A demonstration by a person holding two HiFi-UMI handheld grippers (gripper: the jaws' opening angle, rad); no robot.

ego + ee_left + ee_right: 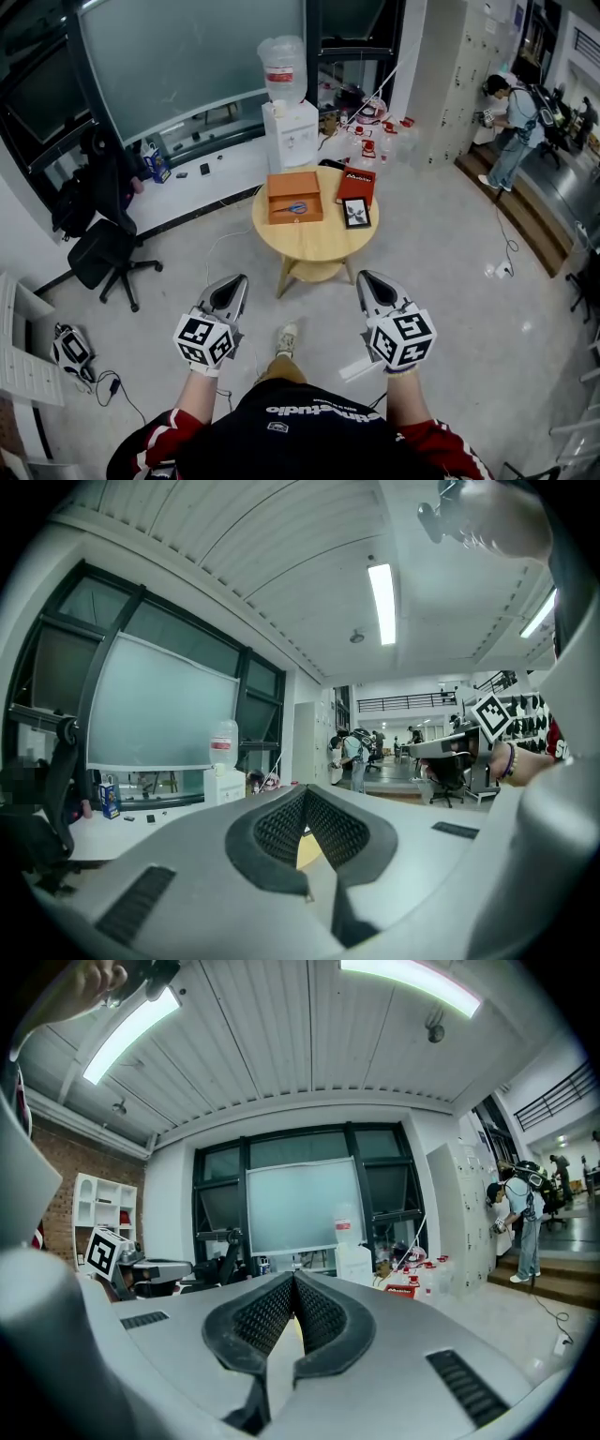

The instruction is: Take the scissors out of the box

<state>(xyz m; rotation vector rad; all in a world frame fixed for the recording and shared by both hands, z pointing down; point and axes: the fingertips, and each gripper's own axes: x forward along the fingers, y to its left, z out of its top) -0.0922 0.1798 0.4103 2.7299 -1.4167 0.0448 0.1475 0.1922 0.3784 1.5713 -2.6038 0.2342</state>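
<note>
An open orange box (294, 198) sits on the left part of a small round wooden table (314, 246). Blue-handled scissors (296, 207) lie inside it. My left gripper (232, 282) and right gripper (368, 277) hang well short of the table, over the floor, one at each side of my body. Both are shut with nothing between the jaws. In the left gripper view the tips (304, 791) meet, and in the right gripper view the tips (293, 1277) meet too.
A red booklet (356, 183) and a dark framed picture (356, 214) lie on the table's right side. A white water dispenser (290, 131) stands behind the table. A black office chair (103, 253) is at the left. A person (511, 127) stands far right by steps.
</note>
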